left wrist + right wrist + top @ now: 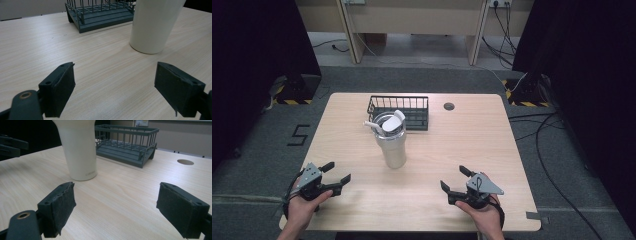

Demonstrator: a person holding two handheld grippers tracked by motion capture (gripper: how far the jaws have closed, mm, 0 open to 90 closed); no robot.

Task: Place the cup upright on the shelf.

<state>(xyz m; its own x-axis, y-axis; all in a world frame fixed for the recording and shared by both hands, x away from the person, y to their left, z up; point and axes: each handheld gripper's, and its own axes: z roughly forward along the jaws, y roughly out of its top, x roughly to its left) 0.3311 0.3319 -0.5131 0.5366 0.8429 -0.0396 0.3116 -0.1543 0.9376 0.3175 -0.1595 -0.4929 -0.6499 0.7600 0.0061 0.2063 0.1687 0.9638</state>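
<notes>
Tumbler at mid-bench, rack behind it, one claw at each near corner.

The tall cream metal tumbler [392, 142] stands on the pale wooden bench [472, 150], just before the dark wire rack [399, 111]; the left claw [335, 173] sits near-left, the right claw [455, 179] near-right, both well apart from it.

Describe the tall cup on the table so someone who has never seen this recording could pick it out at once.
On the light wooden table, look near the middle, just in front of the dark wire basket at the far edge. There stands an upright cream-white tumbler, wider at the top, with a flip-up lid and a white straw. It is the only pale, tall thing there; the basket is low and dark.
</notes>
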